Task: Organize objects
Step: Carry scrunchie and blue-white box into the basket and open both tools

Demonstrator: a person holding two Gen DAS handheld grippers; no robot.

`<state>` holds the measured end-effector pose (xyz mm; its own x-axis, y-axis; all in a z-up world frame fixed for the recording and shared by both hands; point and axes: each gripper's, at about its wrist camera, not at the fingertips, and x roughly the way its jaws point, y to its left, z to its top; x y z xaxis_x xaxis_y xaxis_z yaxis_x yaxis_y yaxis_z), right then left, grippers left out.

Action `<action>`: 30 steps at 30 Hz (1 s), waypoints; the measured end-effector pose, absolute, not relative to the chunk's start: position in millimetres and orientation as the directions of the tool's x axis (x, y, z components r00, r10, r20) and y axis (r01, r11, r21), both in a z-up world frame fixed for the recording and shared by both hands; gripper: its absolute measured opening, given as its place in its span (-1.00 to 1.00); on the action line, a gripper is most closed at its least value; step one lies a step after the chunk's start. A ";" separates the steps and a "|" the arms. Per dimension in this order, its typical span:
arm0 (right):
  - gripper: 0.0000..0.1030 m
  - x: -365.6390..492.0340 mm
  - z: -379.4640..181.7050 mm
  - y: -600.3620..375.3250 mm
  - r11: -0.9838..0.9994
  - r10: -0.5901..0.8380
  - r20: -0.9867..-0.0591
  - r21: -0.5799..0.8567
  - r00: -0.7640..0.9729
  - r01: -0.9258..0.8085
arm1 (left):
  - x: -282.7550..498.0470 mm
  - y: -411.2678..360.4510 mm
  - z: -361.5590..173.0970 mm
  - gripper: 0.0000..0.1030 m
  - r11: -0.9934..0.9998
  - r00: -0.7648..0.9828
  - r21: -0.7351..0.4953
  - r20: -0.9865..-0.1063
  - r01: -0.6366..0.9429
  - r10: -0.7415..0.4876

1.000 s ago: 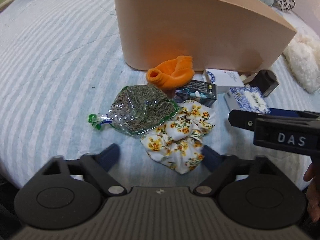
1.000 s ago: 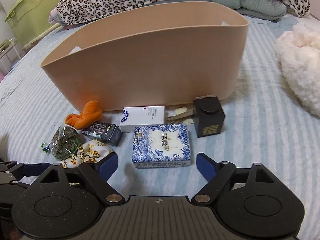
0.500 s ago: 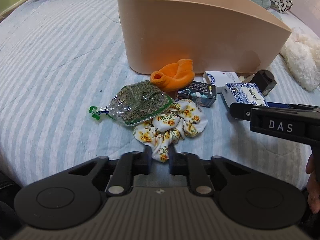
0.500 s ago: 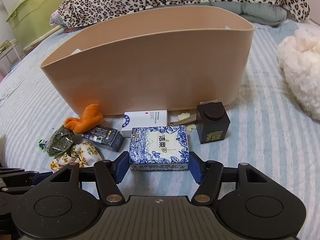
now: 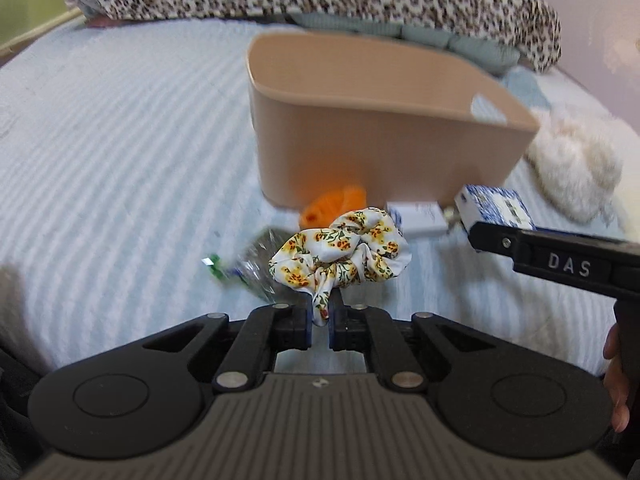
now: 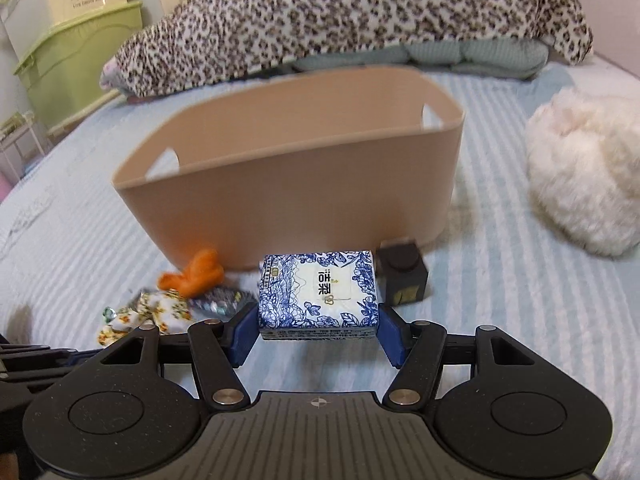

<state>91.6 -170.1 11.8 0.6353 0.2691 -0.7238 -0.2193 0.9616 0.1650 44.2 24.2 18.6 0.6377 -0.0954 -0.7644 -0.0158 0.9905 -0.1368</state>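
Observation:
My left gripper [image 5: 320, 322] is shut on the floral scrunchie [image 5: 340, 254] and holds it lifted above the bed, in front of the tan bin [image 5: 380, 144]. The scrunchie also shows in the right wrist view [image 6: 148, 312]. My right gripper [image 6: 318, 330] is shut on the blue-and-white tissue pack [image 6: 318, 292], raised off the bed before the tan bin [image 6: 304, 196]. The tissue pack also shows in the left wrist view [image 5: 496, 206]. An orange cloth [image 5: 334, 206], a clear bag of dried herbs [image 5: 260, 268] and a white box [image 5: 416, 218] lie on the bed.
A dark cube bottle [image 6: 402, 276] and a small dark packet [image 6: 222, 300] lie by the bin's front. A fluffy white cushion [image 6: 584, 172] is to the right. A leopard-print blanket [image 6: 360, 20] lies behind the bin, and a green storage box [image 6: 76, 60] stands far left.
My left gripper closed on the scrunchie and lifted it. My right gripper closed on the tissue pack and raised it. Both views now look over the bin's rim.

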 end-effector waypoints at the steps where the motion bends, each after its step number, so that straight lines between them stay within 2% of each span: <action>1: 0.15 90.4 16.7 -170.6 0.962 0.270 -0.715 0.165 0.645 -0.219 | 44.6 26.2 24.7 -0.84 0.991 0.651 -0.136 -0.754 -0.016 -0.093; 8: 0.15 91.6 59.6 -174.7 0.967 0.251 -0.640 0.132 0.726 -0.218 | 55.5 29.3 72.2 -0.84 0.992 0.736 -0.128 -0.671 0.012 -0.095; 13: 0.15 103.9 89.8 -176.0 0.968 0.247 -0.578 0.118 0.778 -0.219 | 76.6 22.9 95.5 -0.84 0.997 0.792 -0.069 -0.608 0.015 -0.054; 18: 0.15 125.7 106.0 -170.3 0.971 0.233 -0.542 0.082 0.808 -0.226 | 109.6 19.3 105.1 -0.84 0.997 0.795 -0.073 -0.604 0.021 -0.061; 23: 0.15 156.8 105.6 -166.0 0.974 0.216 -0.544 0.063 0.811 -0.217 | 144.6 14.6 101.3 -0.84 0.996 0.781 -0.084 -0.621 0.028 -0.074; 26: 0.15 172.5 98.3 -162.6 0.974 0.216 -0.561 0.070 0.799 -0.213 | 161.5 5.2 93.0 -0.84 0.999 0.784 -0.024 -0.620 0.027 -0.036; 30: 0.15 192.7 83.0 -154.6 0.976 0.197 -0.597 0.047 0.778 -0.211 | 193.8 -3.5 67.9 -0.84 0.999 0.723 -0.014 -0.690 0.044 -0.042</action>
